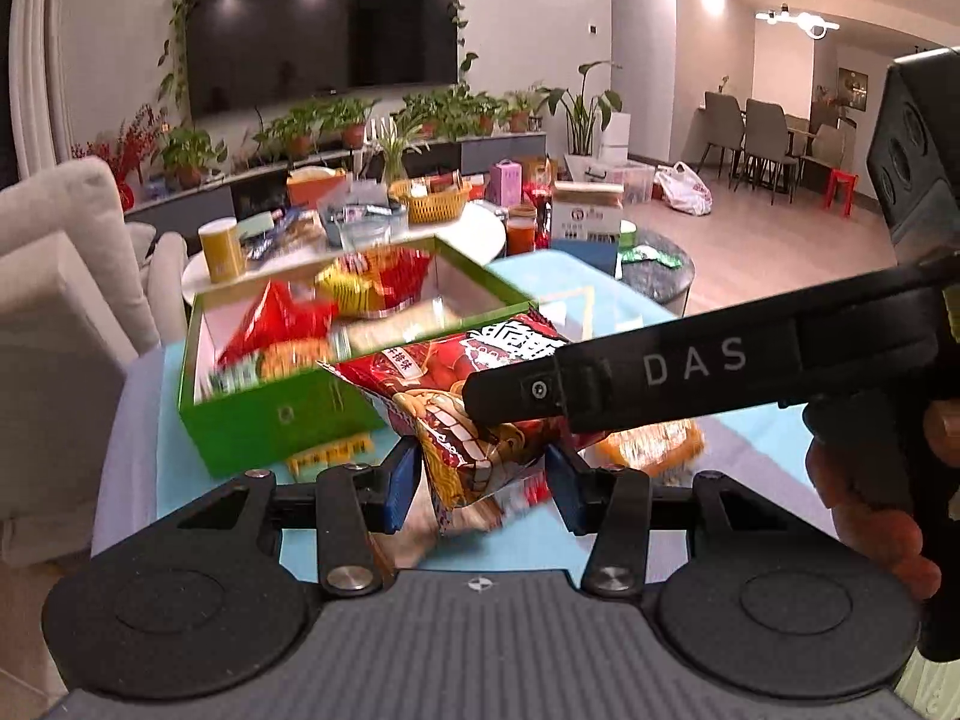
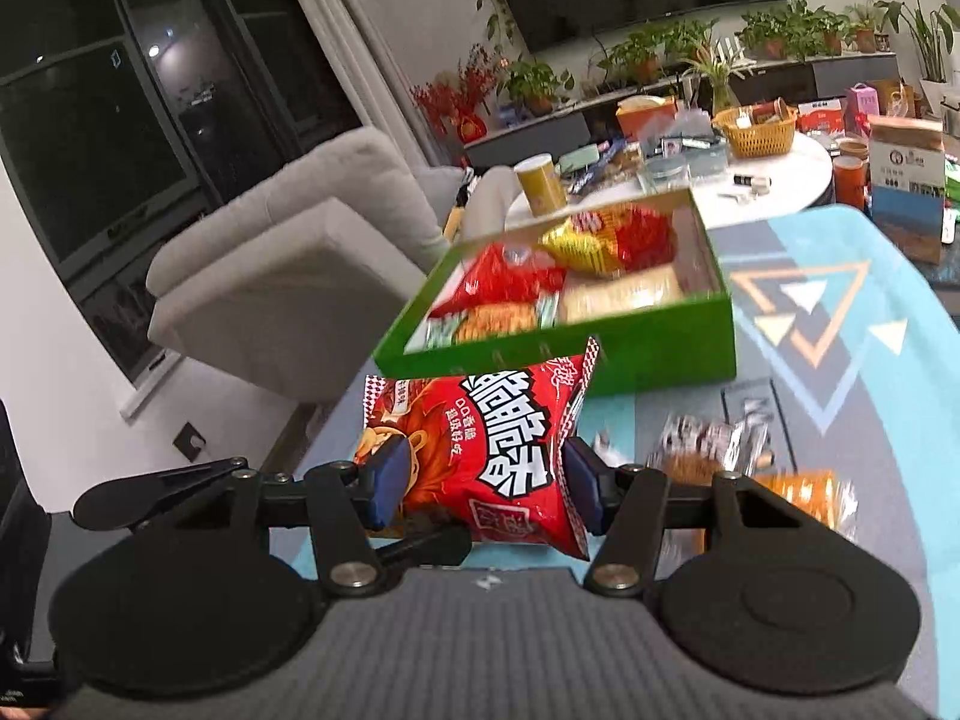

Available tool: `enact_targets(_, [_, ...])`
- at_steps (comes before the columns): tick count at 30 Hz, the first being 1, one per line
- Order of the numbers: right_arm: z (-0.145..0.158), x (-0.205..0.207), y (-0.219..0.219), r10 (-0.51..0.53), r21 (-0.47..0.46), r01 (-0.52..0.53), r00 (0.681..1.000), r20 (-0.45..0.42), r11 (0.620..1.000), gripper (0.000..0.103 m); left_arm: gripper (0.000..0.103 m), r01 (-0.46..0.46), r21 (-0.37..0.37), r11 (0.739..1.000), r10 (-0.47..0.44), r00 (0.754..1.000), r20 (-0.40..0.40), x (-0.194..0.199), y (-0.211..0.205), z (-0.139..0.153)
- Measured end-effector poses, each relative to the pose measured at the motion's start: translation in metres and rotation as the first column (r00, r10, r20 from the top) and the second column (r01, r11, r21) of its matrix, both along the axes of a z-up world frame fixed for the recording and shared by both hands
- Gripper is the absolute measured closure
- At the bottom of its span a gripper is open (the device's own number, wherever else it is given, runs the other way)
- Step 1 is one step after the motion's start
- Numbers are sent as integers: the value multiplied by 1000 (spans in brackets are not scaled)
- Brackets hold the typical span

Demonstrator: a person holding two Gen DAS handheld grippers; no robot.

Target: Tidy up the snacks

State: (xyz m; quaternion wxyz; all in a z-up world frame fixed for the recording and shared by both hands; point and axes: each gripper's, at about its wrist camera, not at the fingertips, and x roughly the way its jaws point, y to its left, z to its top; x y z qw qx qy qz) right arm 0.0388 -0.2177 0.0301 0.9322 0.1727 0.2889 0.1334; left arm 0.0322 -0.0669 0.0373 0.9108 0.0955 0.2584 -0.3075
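**Two packets pinched, box just ahead**

My left hand-held gripper [image 1: 480,480] is clamped on the lower edge of a red noodle packet [image 1: 462,408]; my right hand-held gripper [image 2: 480,486] squeezes a red snack bag [image 2: 486,450] across its middle. Both hang above the tabletop [image 2: 840,360], just short of the green box [image 2: 660,336], already crowded with snacks. I judge the thin left grip may slip, and the crossing tools could knock the packets together over the box.

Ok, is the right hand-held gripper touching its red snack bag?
Touching. In the right wrist view, the right hand-held gripper has both blue pads pressed into the red snack bag, which creases between them.
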Motion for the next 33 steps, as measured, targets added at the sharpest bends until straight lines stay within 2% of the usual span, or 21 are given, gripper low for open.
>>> enact_targets(7, [12,32,-15,-37,66,35,999,35,997,60,60,-6,-11,1000,7,999,54,37,-13,18])
enact_targets(14, [13,62,-33,-68,100,61,996,66,993,60,60,14,11,1000,-15,995,94,75,-35,21])
enact_targets(20, [3,98,-47,-94,107,89,995,42,990,59,60,24,61,998,-30,994,104,115,-62,7])
enact_targets(25, [-7,126,-53,-109,80,106,994,29,991,59,59,24,58,998,-29,997,77,149,-73,-9])
enact_targets(28, [-21,138,-58,-127,71,125,992,25,990,59,58,29,58,998,-32,998,52,167,-74,-26])
enact_targets(30, [-30,140,-62,-160,76,159,987,15,984,58,59,-10,64,998,10,1000,8,177,-69,-40])
enact_targets(33, [-34,133,-61,-139,57,137,990,31,989,58,59,-23,49,999,23,1000,-1,175,-59,-47])
